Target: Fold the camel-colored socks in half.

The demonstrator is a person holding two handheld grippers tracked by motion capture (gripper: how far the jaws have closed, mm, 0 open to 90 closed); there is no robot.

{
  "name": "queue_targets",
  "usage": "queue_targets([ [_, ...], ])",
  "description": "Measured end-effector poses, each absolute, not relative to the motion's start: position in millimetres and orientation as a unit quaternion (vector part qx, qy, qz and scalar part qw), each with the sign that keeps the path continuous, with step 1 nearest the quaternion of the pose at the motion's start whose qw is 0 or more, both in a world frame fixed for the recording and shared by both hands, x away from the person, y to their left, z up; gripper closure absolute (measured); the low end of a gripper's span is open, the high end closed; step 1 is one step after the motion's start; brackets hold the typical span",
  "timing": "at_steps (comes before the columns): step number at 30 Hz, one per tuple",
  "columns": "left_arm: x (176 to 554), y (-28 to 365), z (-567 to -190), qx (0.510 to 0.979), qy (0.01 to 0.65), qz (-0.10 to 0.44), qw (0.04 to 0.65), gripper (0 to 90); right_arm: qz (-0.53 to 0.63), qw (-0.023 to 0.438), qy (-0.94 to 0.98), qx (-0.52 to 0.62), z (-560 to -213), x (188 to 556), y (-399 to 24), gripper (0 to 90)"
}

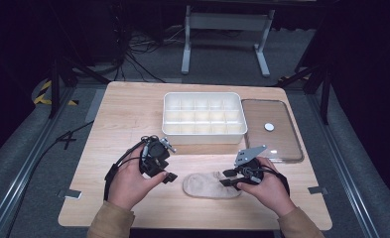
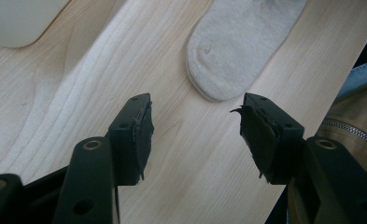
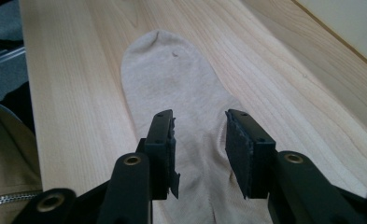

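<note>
Seems approach step: right gripper [image 3: 199,140], jaws apart, above the sock [image 1: 210,184] on the surface [image 1: 128,114], left gripper [image 2: 193,135] also open nearby; next probably pinch w/ care.

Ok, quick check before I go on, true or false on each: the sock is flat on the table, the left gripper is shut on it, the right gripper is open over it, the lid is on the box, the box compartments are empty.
1. The sock lies flat on the table. True.
2. The left gripper is shut on the sock. False: its jaws are open, over bare wood just short of the sock's toe end.
3. The right gripper is open with the sock between its jaws. True.
4. The lid is on the box. False: it lies on the table beside the box.
5. The box compartments look empty. True.
</note>
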State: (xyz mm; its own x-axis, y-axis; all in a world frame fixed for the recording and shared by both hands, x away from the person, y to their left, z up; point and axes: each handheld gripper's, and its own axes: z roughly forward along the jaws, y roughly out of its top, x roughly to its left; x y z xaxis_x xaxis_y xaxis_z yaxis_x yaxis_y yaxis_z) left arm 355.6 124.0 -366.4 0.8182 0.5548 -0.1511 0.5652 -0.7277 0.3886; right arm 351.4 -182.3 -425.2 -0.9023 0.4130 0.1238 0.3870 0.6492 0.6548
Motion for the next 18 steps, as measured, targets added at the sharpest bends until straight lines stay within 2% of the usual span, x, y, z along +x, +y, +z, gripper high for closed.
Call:
queue_targets([
  [11,358,118,-374,0.93,0.296,-0.027,0.216,40.9,0.347,0.027,0.914,0.209,-440,345,-162,65.2],
  [12,358,118,-375,0.93,0.296,-0.027,0.217,41.0,0.348,0.031,0.914,0.207,-441,345,-161,67.3],
  [13,359,117,-376,0.93,0.297,-0.028,0.214,41.6,0.349,0.035,0.913,0.206,-442,344,-159,73.7],
  [14,359,117,-376,0.93,0.297,-0.028,0.214,42.3,0.349,0.035,0.913,0.206,-442,344,-159,73.7],
  [16,359,116,-378,0.932,0.295,-0.025,0.21,42.8,0.351,0.031,0.912,0.212,-442,342,-157,82.3],
  [18,359,113,-380,0.931,0.303,-0.018,0.203,45.6,0.346,0.035,0.913,0.215,-444,341,-156,86.3],
])
